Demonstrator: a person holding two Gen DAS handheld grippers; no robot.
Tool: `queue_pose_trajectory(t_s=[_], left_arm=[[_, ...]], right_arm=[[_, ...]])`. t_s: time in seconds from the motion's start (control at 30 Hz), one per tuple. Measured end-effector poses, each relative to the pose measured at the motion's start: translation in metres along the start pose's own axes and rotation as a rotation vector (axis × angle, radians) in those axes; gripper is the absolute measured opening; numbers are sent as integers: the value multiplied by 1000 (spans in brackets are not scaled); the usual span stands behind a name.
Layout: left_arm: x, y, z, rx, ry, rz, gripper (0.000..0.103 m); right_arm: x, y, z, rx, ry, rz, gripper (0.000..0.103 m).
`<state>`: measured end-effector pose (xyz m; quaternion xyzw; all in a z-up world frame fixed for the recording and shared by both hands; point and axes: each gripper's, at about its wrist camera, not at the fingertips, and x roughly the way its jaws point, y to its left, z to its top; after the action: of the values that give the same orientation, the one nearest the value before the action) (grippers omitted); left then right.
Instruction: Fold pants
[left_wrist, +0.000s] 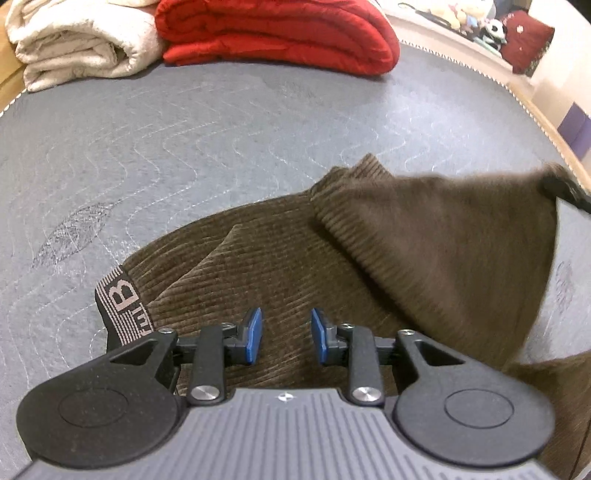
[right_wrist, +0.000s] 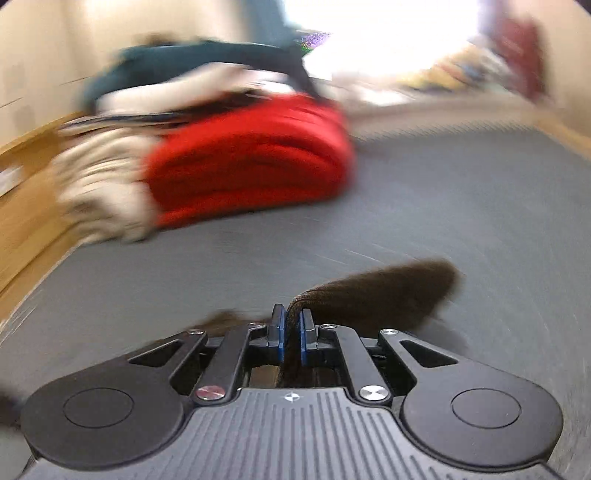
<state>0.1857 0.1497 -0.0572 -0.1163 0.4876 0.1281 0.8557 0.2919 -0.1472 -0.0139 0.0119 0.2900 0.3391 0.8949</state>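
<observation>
A pair of brown corduroy pants (left_wrist: 295, 266) lies on a grey quilted mattress (left_wrist: 166, 155), spread across the near part of the bed. Its dark elastic waistband (left_wrist: 123, 306), printed with a large pale letter B, sits at the left end of the garment.

The left gripper (left_wrist: 286, 338) hovers low over the corduroy, its blue-padded jaws standing apart with nothing between them. Bare fabric shows in the gap.

To the right in the left wrist view, one part of the pants is lifted off the mattress and stretched up towards the right edge of the bed, where a dark piece of the right gripper (left_wrist: 565, 192) shows at the raised corner. The lifted cloth is blurred.

In the right wrist view, the right gripper (right_wrist: 291, 334) has its jaws clamped together on a fold of the brown pants (right_wrist: 376, 291), which bulges out ahead of the fingers above the grey mattress (right_wrist: 461, 206). This whole view is heavily blurred.

At the far edge of the bed rest a folded red quilted blanket (left_wrist: 280, 33) and, to its left, a folded cream fleece blanket (left_wrist: 77, 40). The two touch. Beyond the far right corner lie a dark red cushion (left_wrist: 528, 40) and small soft toys (left_wrist: 461, 16).
</observation>
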Motion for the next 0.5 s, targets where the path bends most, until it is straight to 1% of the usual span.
queue_pose_trajectory(t_s=[0.07, 0.1, 0.13, 0.17, 0.2, 0.23, 0.27, 0.3, 0.33, 0.37, 0.4, 0.43, 0.47, 0.5], left_arm=[[-3, 3, 2, -15, -5, -14, 33], [-4, 3, 2, -17, -6, -16, 33], [-5, 4, 3, -19, -5, -21, 33], [-6, 5, 4, -23, -5, -26, 33], [-7, 6, 4, -28, -7, -31, 33], [-9, 7, 4, -33, -8, -33, 33], [-10, 7, 4, -38, -7, -34, 33], [-11, 7, 4, -40, -6, -35, 34], [-12, 8, 3, -40, -5, -38, 34], [-12, 8, 3, -37, -5, -40, 35], [-12, 8, 2, -32, -5, -40, 36], [-12, 8, 2, -27, -4, -37, 37], [-12, 9, 1, -24, -2, -34, 38], [-12, 9, 1, -24, 0, -31, 38]], right_arm=[[-17, 32, -5, -110, 58, 80, 7], [-24, 51, -14, -162, 112, 117, 8], [-27, 61, -23, -188, 160, 135, 9], [-29, 72, -34, -208, 213, 134, 9], [-31, 78, -47, -217, 254, 104, 9], [-33, 81, -56, -217, 281, 72, 15], [-35, 81, -62, -214, 310, 39, 19], [-38, 77, -67, -200, 332, 6, 20], [-43, 69, -69, -165, 342, -23, 23], [-48, 59, -70, -112, 353, -40, 31], [-55, 45, -71, -49, 378, -34, 35], [-59, 35, -72, -13, 402, -22, 41], [-62, 23, -75, 8, 432, -19, 42], [-68, 12, -79, 6, 459, -35, 42]])
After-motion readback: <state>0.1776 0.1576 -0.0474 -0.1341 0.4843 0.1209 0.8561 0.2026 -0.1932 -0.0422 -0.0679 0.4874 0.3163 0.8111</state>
